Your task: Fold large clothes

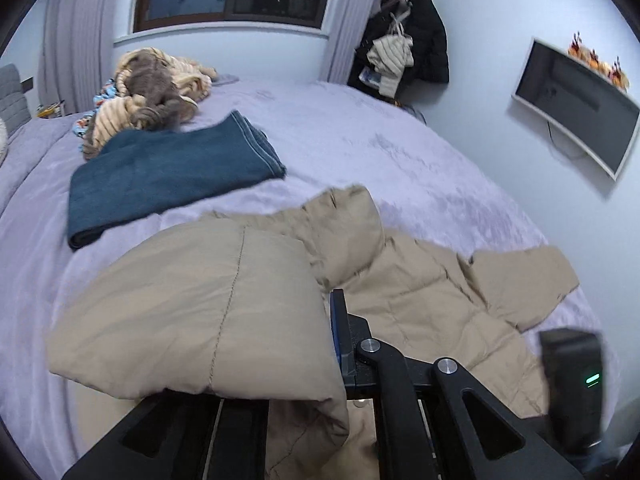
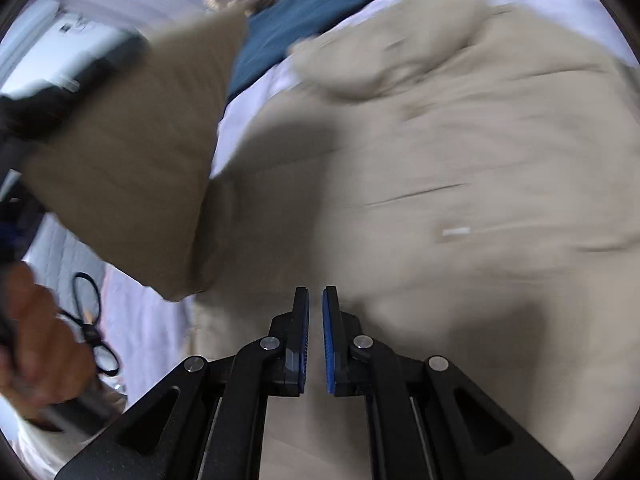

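Beige puffer jacket [image 1: 420,292] spread on near part of lilac bed [image 1: 360,140], left gripper [image 1: 336,336] pinching its lifted sleeve [image 1: 192,304], right gripper [image 2: 316,340] jaws nearly together, empty, folded blue jeans [image 1: 168,176] far left, no legible writing.

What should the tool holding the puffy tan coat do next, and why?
Probably lay the lifted flap of the tan coat across its flat body, since the left tool is shut on that fold, above the bed. The right tool grips nothing.
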The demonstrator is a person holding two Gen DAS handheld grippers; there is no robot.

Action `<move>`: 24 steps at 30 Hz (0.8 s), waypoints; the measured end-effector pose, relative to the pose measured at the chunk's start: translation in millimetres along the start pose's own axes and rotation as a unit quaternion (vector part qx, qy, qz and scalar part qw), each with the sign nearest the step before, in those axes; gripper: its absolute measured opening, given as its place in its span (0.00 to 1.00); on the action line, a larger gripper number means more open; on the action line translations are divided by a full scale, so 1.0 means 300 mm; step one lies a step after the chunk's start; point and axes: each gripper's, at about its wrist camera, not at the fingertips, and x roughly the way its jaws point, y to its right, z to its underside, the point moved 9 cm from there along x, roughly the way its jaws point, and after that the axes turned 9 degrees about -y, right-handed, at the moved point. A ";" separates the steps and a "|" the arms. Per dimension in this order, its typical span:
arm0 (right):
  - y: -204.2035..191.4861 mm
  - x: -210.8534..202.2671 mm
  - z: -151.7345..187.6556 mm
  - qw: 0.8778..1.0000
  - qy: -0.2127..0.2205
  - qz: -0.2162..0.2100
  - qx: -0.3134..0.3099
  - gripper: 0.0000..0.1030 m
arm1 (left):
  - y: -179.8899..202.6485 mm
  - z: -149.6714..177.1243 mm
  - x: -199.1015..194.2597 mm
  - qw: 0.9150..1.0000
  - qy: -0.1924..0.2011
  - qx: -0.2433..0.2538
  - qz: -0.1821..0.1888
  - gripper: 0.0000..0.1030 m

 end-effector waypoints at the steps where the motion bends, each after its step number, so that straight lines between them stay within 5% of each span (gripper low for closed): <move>1: 0.062 -0.052 0.003 1.000 0.013 0.015 0.009 0.08 | 0.027 0.023 0.062 1.000 -0.016 0.005 -0.009 0.10; 6: 0.251 -0.147 0.020 0.997 0.029 0.045 0.046 0.08 | 0.050 0.187 0.322 0.991 -0.108 0.031 -0.070 0.10; 7: 0.269 -0.150 0.018 0.997 0.027 0.047 0.052 0.08 | 0.049 0.204 0.333 0.990 -0.112 0.033 -0.080 0.19; 8: 0.284 -0.149 0.023 0.997 0.026 0.047 0.057 0.08 | 0.048 0.225 0.334 0.990 -0.112 0.036 -0.079 0.32; 10: 0.335 -0.171 0.020 0.997 0.026 0.045 0.063 0.08 | 0.059 0.234 0.300 0.992 -0.099 0.034 -0.071 1.00; 17: 0.360 -0.180 -0.039 0.997 0.023 0.051 0.046 0.10 | -0.037 0.253 0.044 0.994 -0.046 0.036 -0.092 1.00; 19: 0.344 -0.197 -0.038 0.998 0.026 0.059 0.022 0.37 | -0.158 0.280 -0.059 0.992 -0.031 0.013 -0.123 1.00; 20: 0.301 -0.196 -0.058 0.997 0.031 0.066 0.003 0.70 | -0.224 0.293 -0.091 0.990 -0.031 0.001 -0.140 1.00; 21: 0.264 -0.197 -0.072 0.997 0.039 0.071 -0.014 0.84 | -0.288 0.323 -0.123 0.987 -0.034 -0.013 -0.159 1.00; 24: 0.101 -0.157 -0.123 0.991 0.046 0.085 -0.094 0.84 | -0.497 0.434 -0.196 0.972 -0.057 -0.063 -0.220 1.00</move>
